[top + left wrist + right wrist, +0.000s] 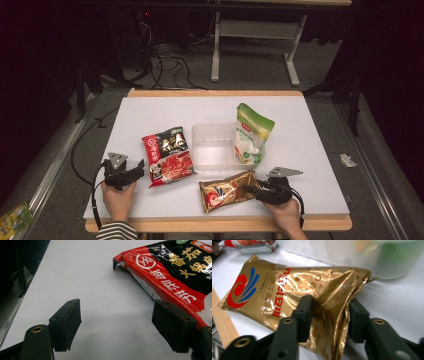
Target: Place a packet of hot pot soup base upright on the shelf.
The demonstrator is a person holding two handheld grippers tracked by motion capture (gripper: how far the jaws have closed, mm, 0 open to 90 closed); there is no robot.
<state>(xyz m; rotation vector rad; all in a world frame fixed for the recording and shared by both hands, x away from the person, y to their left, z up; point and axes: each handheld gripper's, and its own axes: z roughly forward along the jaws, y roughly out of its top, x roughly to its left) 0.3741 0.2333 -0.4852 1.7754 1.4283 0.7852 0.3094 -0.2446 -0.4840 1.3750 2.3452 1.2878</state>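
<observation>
My right gripper (325,315) had its jaws pinched on the end of the gold pouch (294,292) lying at the near edge of the bench (320,165); they held only a crumpled fold, as far as I could tell, so the slick foil could have slid free or torn on lifting. My left gripper (120,325) stood open and empty beside the red packet (175,272). I counted three pouches, gold, red and green-and-white pouch (252,135), and one clear tray (212,145).
</observation>
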